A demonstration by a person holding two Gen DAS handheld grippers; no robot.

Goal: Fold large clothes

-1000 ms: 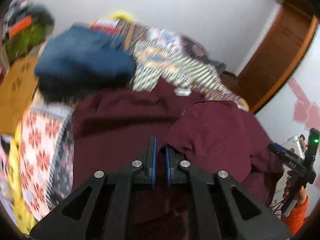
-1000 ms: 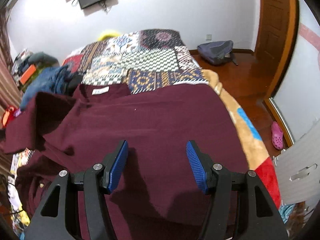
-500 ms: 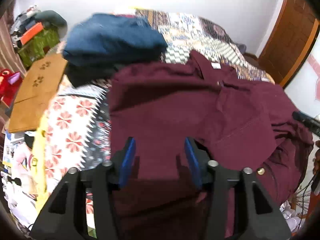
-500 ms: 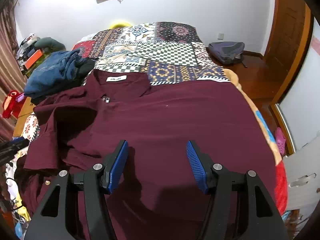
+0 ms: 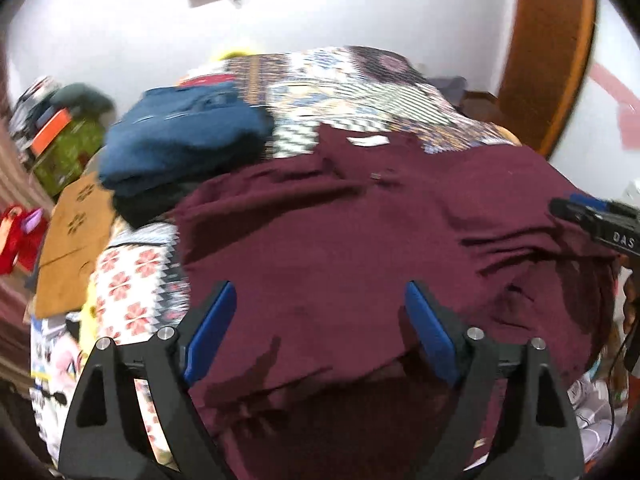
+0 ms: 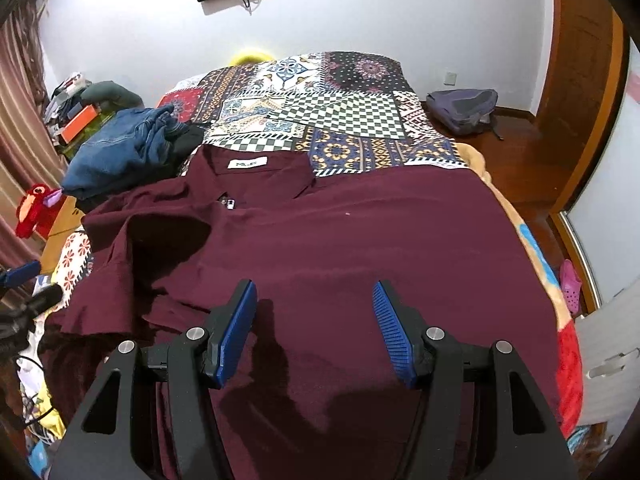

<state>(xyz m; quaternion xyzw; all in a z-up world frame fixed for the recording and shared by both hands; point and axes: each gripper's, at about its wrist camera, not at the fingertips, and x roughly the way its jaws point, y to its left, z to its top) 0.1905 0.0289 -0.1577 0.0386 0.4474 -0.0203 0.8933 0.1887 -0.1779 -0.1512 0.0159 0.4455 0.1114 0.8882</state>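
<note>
A large maroon shirt (image 6: pixel 340 248) lies spread on the bed, collar and white label (image 6: pixel 247 163) at the far end, its left sleeve folded over the body. The same maroon shirt (image 5: pixel 360 240) fills the left wrist view. My left gripper (image 5: pixel 318 328) hovers above its near left part with jaws opening and nothing between the blue pads. Over the shirt's lower middle my right gripper (image 6: pixel 314 330) stands open and empty. The right gripper's tip (image 5: pixel 592 220) shows at the right edge of the left wrist view, and the left gripper's tip (image 6: pixel 24 280) at the left edge of the right wrist view.
A patchwork quilt (image 6: pixel 320 108) covers the bed. Folded blue jeans (image 6: pixel 124 148) on a dark garment lie at the shirt's far left. A brown cardboard box (image 5: pixel 72 240) and clutter stand left of the bed; a grey backpack (image 6: pixel 464 112) lies on the wooden floor right.
My left gripper went from shut to wide open, letting go of the maroon fabric, and swung so its view turned toward the shirt's middle. The sleeve now lies folded over. The right gripper barely moved.
</note>
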